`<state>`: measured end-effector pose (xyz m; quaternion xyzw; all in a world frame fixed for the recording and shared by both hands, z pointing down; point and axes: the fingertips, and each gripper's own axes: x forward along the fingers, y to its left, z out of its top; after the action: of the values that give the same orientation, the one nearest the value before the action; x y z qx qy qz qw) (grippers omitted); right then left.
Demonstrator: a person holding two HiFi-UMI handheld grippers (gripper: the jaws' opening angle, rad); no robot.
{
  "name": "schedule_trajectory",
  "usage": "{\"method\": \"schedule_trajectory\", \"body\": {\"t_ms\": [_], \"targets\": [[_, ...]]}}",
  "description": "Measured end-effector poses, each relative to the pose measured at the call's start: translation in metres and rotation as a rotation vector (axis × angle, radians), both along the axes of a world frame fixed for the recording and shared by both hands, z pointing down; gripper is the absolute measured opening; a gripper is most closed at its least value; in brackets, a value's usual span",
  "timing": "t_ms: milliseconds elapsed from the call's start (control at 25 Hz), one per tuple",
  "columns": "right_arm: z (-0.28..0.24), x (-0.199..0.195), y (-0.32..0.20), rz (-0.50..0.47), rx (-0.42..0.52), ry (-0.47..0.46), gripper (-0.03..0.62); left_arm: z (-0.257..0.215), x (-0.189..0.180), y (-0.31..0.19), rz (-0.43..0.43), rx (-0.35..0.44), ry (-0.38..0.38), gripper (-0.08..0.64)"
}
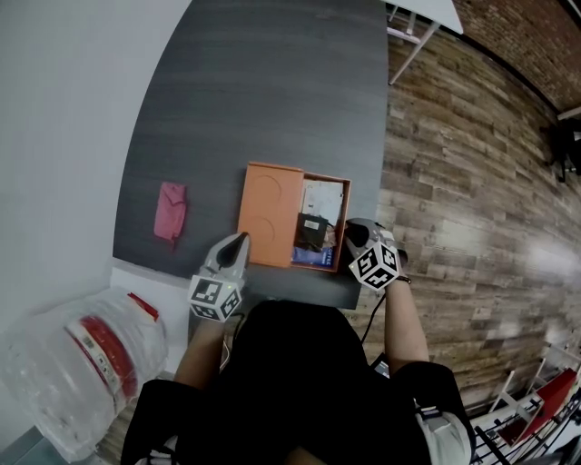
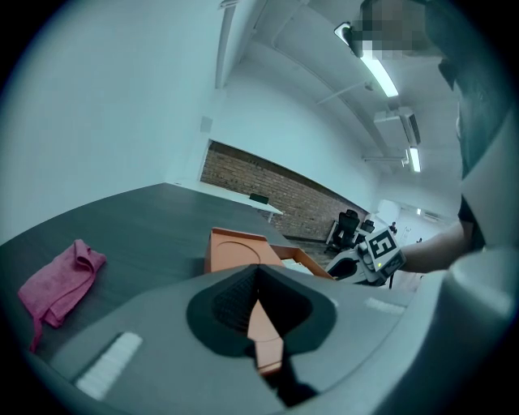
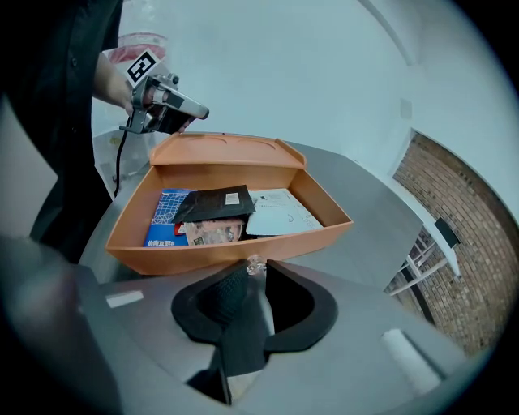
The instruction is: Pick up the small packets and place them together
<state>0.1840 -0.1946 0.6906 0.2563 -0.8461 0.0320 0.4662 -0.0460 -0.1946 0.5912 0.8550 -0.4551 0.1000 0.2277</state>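
Dark grey table (image 1: 272,91), rounded far corner. A crumpled pink cloth (image 1: 170,213) lies near its left edge, flat on the top. Off the table's near left corner sits a clear plastic bag (image 1: 64,363) with red-and-white contents. To the right is a wood-plank floor (image 1: 454,182), with a brick wall (image 1: 526,45) beyond it. A white table (image 1: 427,14) stands at the far end, a red chair (image 1: 554,400) at lower right.

Left gripper (image 1: 241,238) is out ahead of the left forearm (image 1: 205,338), angled slightly down, jaws pinched together. Right gripper (image 1: 348,234) tips steeply down off the bare right forearm (image 1: 406,320), jaws clamped on a small clear packet (image 3: 255,264).
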Motion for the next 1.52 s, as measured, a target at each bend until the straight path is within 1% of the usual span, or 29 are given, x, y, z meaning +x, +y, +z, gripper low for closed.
{"method": "schedule_trajectory", "body": {"t_ms": [160, 320, 520, 640, 840, 960, 1040, 1120, 1280, 1320, 1400, 1440, 1520], "targets": [[0.004, 0.001, -0.002, 0.020, -0.022, 0.009, 0.080, 0.000, 0.000, -0.002, 0.000, -0.008, 0.012, 0.000], [0.000, 0.010, 0.000, 0.049, -0.049, 0.005, 0.132, 0.002, 0.001, -0.003, 0.014, -0.011, 0.009, 0.000], [-0.028, 0.023, -0.004, 0.135, -0.008, -0.040, 0.131, 0.003, 0.004, -0.003, 0.038, 0.003, -0.020, 0.000], [-0.049, 0.023, -0.008, 0.180, 0.024, -0.080, 0.126, 0.004, 0.006, -0.004, 0.051, 0.015, -0.038, 0.000], [-0.074, 0.010, -0.007, 0.212, 0.075, -0.144, 0.120, 0.005, 0.007, -0.004, 0.057, 0.039, -0.031, 0.000], [-0.084, -0.005, -0.005, 0.236, 0.081, -0.197, 0.118, 0.005, 0.008, -0.005, 0.068, 0.049, -0.037, 0.000], [-0.087, -0.019, -0.003, 0.273, 0.051, -0.260, 0.117, 0.007, 0.009, -0.006, 0.073, 0.045, -0.046, 0.000], [-0.086, -0.031, -0.005, 0.344, -0.007, -0.334, 0.118, 0.007, 0.011, -0.007, 0.075, 0.045, -0.052, 0.000], [-0.074, -0.039, -0.012, 0.590, -0.183, -0.461, 0.126, 0.003, 0.013, -0.008, 0.078, 0.057, -0.052, 0.000], [-0.070, -0.040, -0.013, 0.636, -0.216, -0.477, 0.144, 0.003, 0.013, -0.009, 0.076, 0.056, -0.049, 0.000], [-0.063, -0.041, -0.015, 0.679, -0.241, -0.464, 0.175, 0.003, 0.013, -0.009, 0.072, 0.053, -0.043, 0.000], [-0.061, -0.041, -0.015, 0.680, -0.238, -0.439, 0.184, 0.003, 0.013, -0.008, 0.071, 0.053, -0.041, 0.000], [-0.056, -0.042, -0.015, 0.645, -0.225, -0.372, 0.189, 0.002, 0.014, -0.008, 0.071, 0.055, -0.036, 0.000]]}}
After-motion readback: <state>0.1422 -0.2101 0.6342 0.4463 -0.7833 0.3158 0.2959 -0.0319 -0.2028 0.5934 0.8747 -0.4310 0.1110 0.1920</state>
